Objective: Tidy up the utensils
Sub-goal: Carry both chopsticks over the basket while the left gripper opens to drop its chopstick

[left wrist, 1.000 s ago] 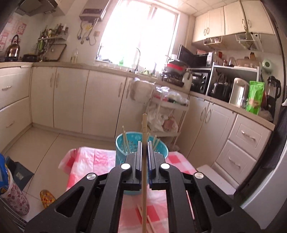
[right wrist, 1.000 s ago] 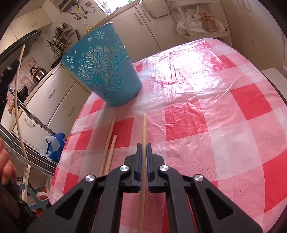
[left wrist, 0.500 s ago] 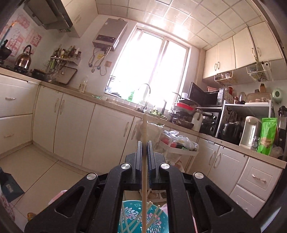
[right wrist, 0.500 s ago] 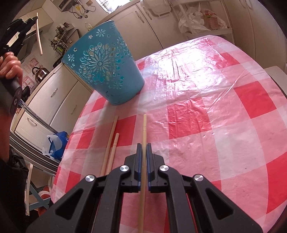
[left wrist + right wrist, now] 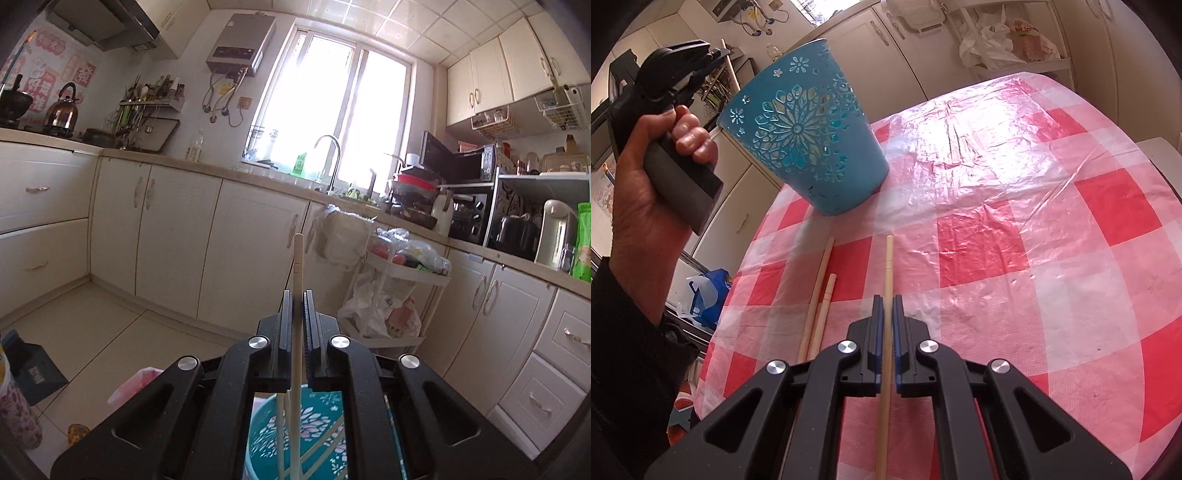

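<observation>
My left gripper (image 5: 295, 295) is shut on a wooden chopstick (image 5: 297, 266) and holds it upright over the blue cut-out bucket (image 5: 325, 435), which has several chopsticks inside. The chopstick's lower end reaches into the bucket's mouth. In the right wrist view the left gripper (image 5: 718, 53) hangs above the rim of the bucket (image 5: 805, 133). My right gripper (image 5: 885, 301) is shut on another chopstick (image 5: 887, 266), low over the red-checked tablecloth (image 5: 1015, 229). Two more chopsticks (image 5: 820, 295) lie on the cloth just left of it.
Cream kitchen cabinets (image 5: 177, 229) and a counter with a sink tap (image 5: 332, 155) run behind the table. A white trolley with bags (image 5: 399, 280) stands by the cabinets. The table edge (image 5: 738, 280) drops off at the left, near a blue bag (image 5: 709, 295) on the floor.
My left gripper has risen and tilted up, then settled over the bucket with its chopstick pointing down into it. My right gripper has barely moved.
</observation>
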